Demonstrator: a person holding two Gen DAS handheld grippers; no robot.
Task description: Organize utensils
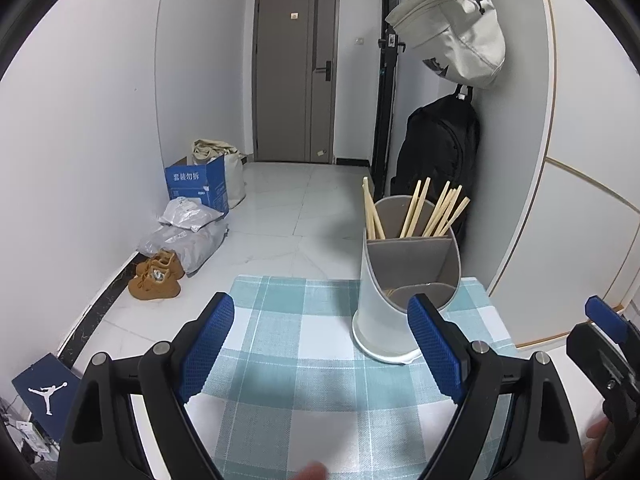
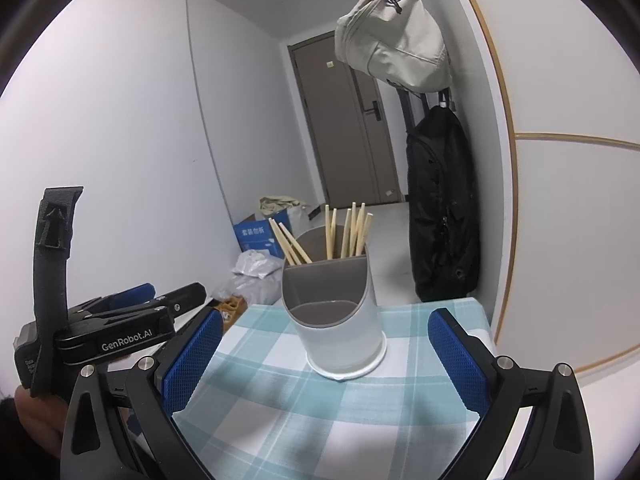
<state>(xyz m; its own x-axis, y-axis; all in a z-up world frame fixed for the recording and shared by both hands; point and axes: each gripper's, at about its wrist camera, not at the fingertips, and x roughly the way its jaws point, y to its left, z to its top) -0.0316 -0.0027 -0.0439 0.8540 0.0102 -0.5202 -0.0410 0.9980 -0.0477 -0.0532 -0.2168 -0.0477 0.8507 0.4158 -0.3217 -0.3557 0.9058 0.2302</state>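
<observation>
A white utensil holder (image 1: pixel 378 320) (image 2: pixel 340 340) with a grey inner divider stands on the blue-and-white checked cloth (image 1: pixel 312 376) (image 2: pixel 280 400). Several wooden chopsticks (image 1: pixel 436 210) (image 2: pixel 348 232) stick up from its back compartment; the front compartment looks empty. My left gripper (image 1: pixel 320 344) hovers open in front and to the left of the holder, nothing between its blue pads (image 1: pixel 208 352). My right gripper (image 2: pixel 324 356) also stands open, facing the holder from the near side, apart from it. The left gripper's body (image 2: pixel 120 332) shows at the left in the right wrist view.
The small table ends just beyond the holder. A black backpack (image 1: pixel 436 152) and a pale bag (image 1: pixel 452 28) hang on the wall at the right. On the floor at the left lie brown shoes (image 1: pixel 156 276), grey parcels and a blue box (image 1: pixel 196 184).
</observation>
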